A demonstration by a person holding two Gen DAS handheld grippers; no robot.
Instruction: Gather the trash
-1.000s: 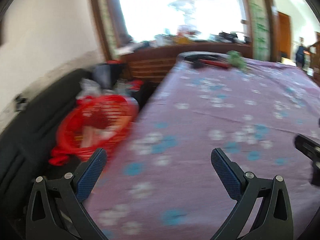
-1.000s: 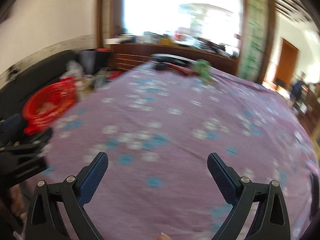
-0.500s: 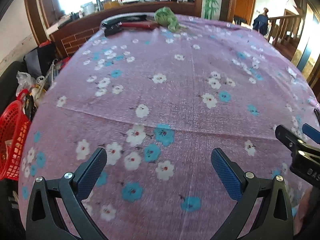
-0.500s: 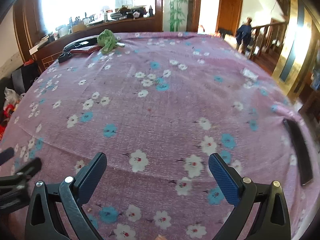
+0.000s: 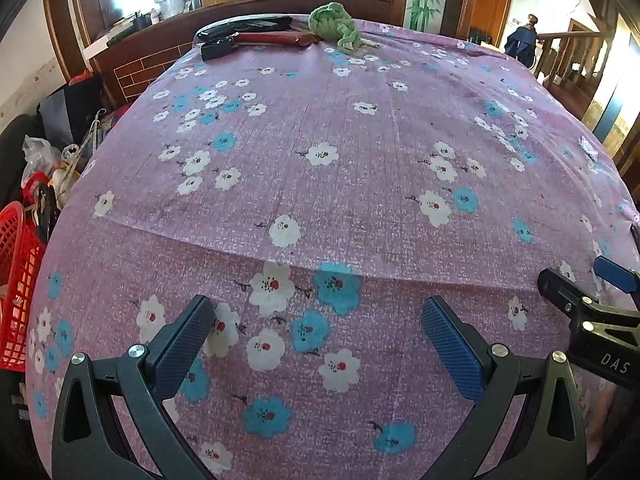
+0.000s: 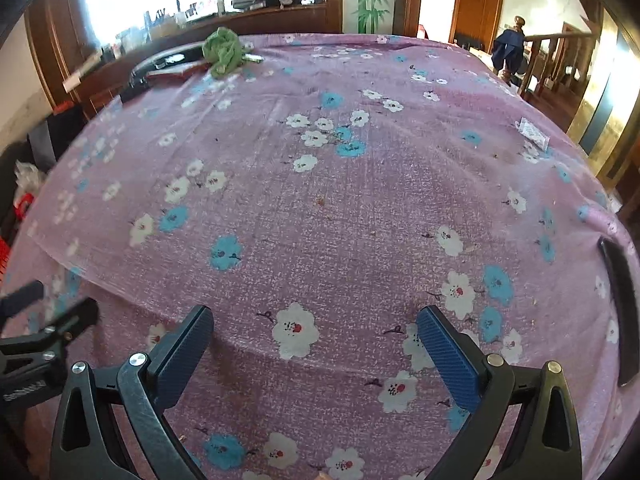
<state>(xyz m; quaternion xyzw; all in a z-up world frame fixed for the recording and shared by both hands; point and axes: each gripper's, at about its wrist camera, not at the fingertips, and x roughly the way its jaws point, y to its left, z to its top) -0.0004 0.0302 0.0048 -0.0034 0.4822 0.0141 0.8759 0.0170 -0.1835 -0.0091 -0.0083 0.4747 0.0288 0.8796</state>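
A table under a purple flowered cloth (image 5: 360, 152) (image 6: 340, 208) fills both views. A crumpled green wad (image 5: 334, 26) (image 6: 223, 53) lies at its far edge. A small white wrapper (image 6: 533, 134) (image 5: 588, 148) rests near the right edge. The red basket (image 5: 16, 280) stands below the table's left side. My left gripper (image 5: 318, 338) hovers open over the near cloth, holding nothing. My right gripper (image 6: 316, 344) is open and empty too, beside the left one.
A black flat object (image 5: 244, 28) and a red one (image 5: 276, 38) lie beside the green wad. A dark strip (image 6: 622, 312) sits at the right table edge. Bags and clutter (image 5: 52, 152) crowd the floor on the left. A wooden counter (image 5: 256, 0) runs behind.
Both grippers have swung right, from the red basket and black sofa toward the table top. The views went from blurred to sharp. Both stayed open.
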